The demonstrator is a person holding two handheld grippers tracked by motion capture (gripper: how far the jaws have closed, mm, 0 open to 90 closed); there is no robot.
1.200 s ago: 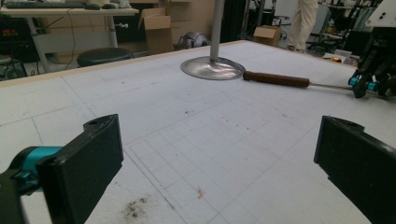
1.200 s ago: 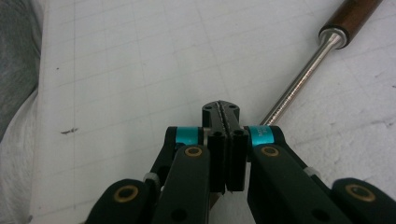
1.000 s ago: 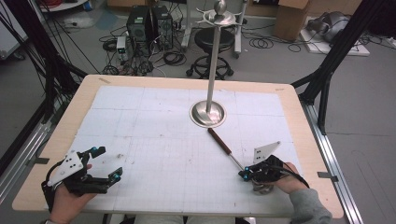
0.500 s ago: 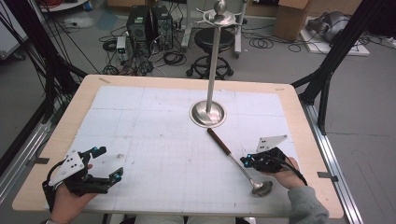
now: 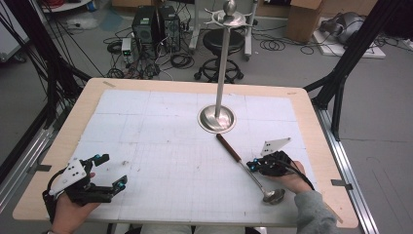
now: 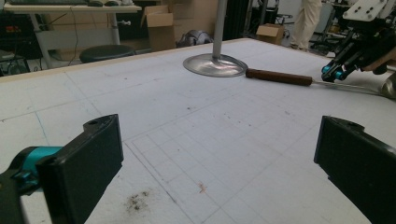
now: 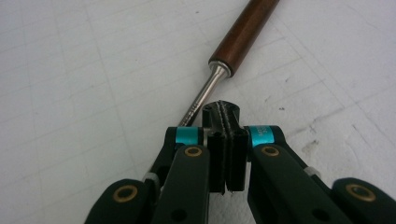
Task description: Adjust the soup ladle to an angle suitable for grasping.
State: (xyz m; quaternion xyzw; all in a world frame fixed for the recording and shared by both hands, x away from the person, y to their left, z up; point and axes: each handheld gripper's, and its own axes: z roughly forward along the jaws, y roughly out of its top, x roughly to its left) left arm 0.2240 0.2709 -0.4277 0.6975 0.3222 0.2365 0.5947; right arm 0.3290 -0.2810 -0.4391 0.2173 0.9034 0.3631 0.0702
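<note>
The right gripper [image 5: 252, 166] is closed: in the right gripper view its pads meet with nothing visible between them, and the ladle's [image 5: 241, 161] thin metal shaft [image 7: 201, 100] slips past beside and under the left jaw rather than between the pads. The likeliest failure is therefore an empty lift, or the closed tips nudging the shaft and rolling or spinning the ladle on the white mat [image 5: 160, 146]. If it swings, the wooden handle [image 5: 229, 147] could knock the stand's round base [image 5: 216, 118], which sits just off the handle end at 11 o'clock. The ladle lies flat at 5 o'clock from that base, with its bowl [image 5: 273, 196] beside the right hand. The left gripper [image 5: 112, 169] rests wide open at the table's 7 o'clock corner. Compared with a second ago, the right gripper has shifted off the bowl, now uncovered, and up the shaft toward the handle; the ladle and left gripper look unmoved.
</note>
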